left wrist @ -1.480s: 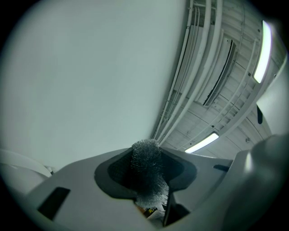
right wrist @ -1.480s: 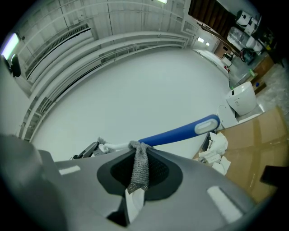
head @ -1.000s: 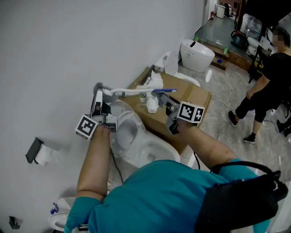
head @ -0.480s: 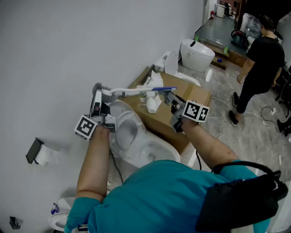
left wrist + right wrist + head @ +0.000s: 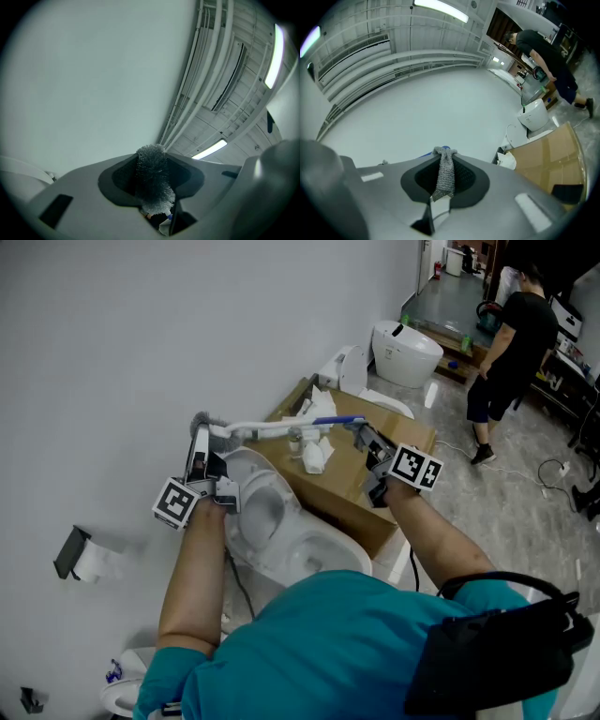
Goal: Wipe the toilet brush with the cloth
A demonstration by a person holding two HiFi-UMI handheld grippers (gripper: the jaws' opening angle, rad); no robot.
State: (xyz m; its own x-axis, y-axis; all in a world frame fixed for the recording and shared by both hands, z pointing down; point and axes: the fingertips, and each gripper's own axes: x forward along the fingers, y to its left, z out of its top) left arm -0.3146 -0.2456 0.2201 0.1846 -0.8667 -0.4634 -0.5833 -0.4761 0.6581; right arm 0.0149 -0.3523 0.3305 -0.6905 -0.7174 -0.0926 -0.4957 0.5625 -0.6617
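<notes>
Right gripper [image 5: 365,433] slid outward along toilet brush [image 5: 264,430], cloth [image 5: 444,174] clamped

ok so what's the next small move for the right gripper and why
Probably slide the right gripper along the white shaft toward the brush head. It is shut on the grey cloth at the blue handle end, and the left gripper clamps the brush head, so the shaft between them looks like the stretch to wipe.
</notes>
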